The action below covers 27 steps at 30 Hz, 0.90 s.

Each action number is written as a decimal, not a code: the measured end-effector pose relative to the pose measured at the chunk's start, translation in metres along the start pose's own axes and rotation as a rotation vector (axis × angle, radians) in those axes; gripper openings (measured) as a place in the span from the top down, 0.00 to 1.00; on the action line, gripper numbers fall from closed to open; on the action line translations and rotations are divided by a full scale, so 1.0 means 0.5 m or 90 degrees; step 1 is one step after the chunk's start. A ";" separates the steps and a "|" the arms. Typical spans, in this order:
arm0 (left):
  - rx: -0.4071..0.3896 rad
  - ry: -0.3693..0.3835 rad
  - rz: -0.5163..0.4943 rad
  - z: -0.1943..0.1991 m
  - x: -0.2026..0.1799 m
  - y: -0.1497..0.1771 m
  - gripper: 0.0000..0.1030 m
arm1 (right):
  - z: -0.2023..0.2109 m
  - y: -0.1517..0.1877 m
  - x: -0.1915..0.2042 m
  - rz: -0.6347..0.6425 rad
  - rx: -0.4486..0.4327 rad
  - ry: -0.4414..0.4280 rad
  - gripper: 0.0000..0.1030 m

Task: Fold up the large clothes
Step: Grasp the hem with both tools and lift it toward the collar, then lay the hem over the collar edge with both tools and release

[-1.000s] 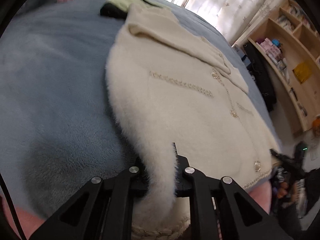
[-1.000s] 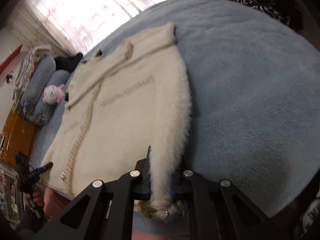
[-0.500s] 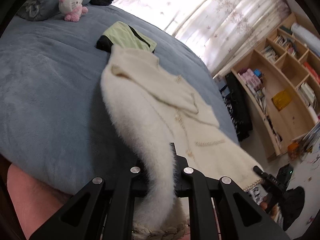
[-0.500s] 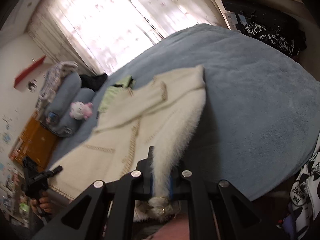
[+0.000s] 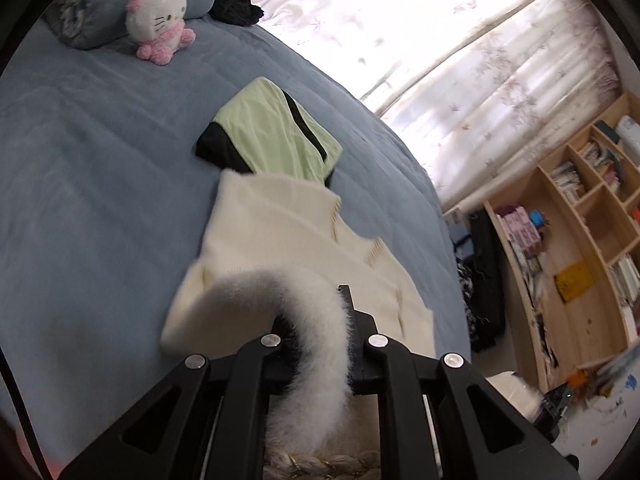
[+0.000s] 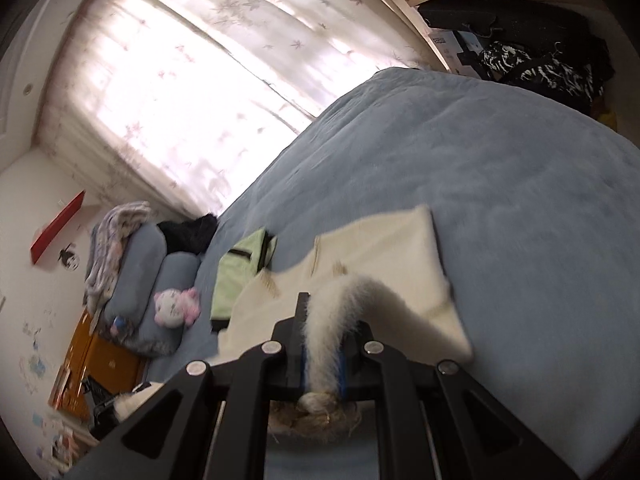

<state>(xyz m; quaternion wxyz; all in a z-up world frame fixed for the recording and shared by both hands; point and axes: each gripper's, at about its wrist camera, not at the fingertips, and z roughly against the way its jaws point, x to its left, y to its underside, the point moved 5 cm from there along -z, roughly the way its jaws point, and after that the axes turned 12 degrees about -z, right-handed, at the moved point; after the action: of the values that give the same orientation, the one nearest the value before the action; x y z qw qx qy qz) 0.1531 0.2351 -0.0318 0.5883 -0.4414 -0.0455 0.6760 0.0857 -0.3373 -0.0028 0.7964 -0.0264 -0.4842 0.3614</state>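
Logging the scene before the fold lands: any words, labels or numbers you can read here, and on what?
No text reads clearly.
Box by the bed: dark print on its label, too blurred.
Books on the shelf: spines too small.
Yellow sheet: no legible marks.
Cardigan, green top, plush cat: no lettering.

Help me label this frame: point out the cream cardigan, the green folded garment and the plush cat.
cream cardigan (image 5: 280, 240), left wrist view, flat upper body panel.
green folded garment (image 5: 272, 136), left wrist view, middle of its green top face.
plush cat (image 5: 158, 8), left wrist view, its white face.
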 end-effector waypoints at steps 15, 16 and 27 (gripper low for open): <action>0.179 -0.076 0.034 -0.457 0.151 -0.122 0.60 | -0.480 -0.134 -0.096 -0.050 0.110 0.125 0.55; 0.183 -0.074 0.035 -0.462 0.154 -0.122 0.59 | -0.487 -0.134 -0.101 -0.057 0.111 0.114 0.47; 0.186 -0.014 0.025 -0.469 0.127 -0.160 0.24 | -0.482 -0.139 -0.115 -0.018 0.082 0.105 0.40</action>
<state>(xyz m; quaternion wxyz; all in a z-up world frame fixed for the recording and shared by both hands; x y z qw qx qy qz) 0.3710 0.2051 -0.1620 0.6328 -0.3442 0.0557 0.6913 0.2989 -0.3490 -0.1464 0.8385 0.0017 -0.3933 0.3771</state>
